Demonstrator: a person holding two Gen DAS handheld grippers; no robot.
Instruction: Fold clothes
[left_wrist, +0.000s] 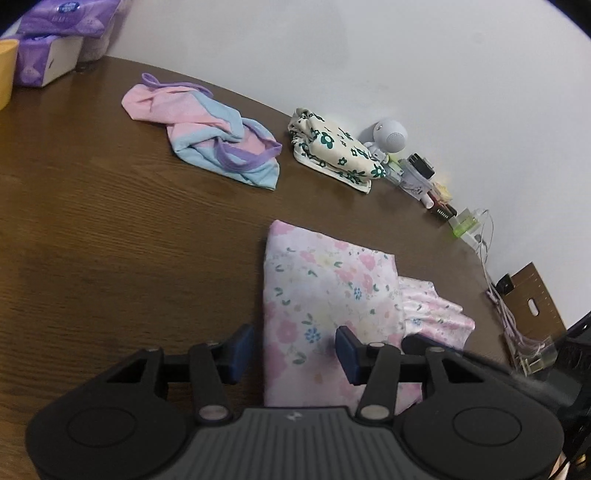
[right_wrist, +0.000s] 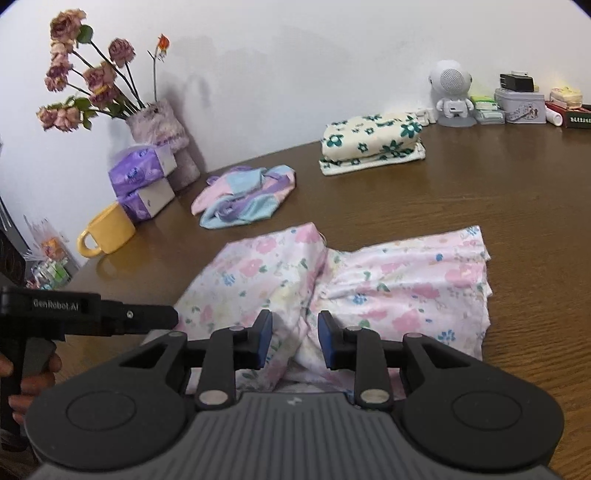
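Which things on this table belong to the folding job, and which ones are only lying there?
Belong to the job:
- pink floral garment, partly folded, under both open grippers
- pink, blue and purple garment, still crumpled
- cream garment with green flowers, already folded

Just lying about:
- yellow mug
- tissue packs
- vase of dried flowers
- white robot-shaped speaker
- small boxes by the wall

Soft, even indoor light fills both views. The flowers (right_wrist: 88, 74) throw faint shadows on the white wall (right_wrist: 295, 55). Fisheye distortion bends the surface (left_wrist: 110, 221) and blackens the corners. The pictures are slightly soft, blurrier towards the rims.
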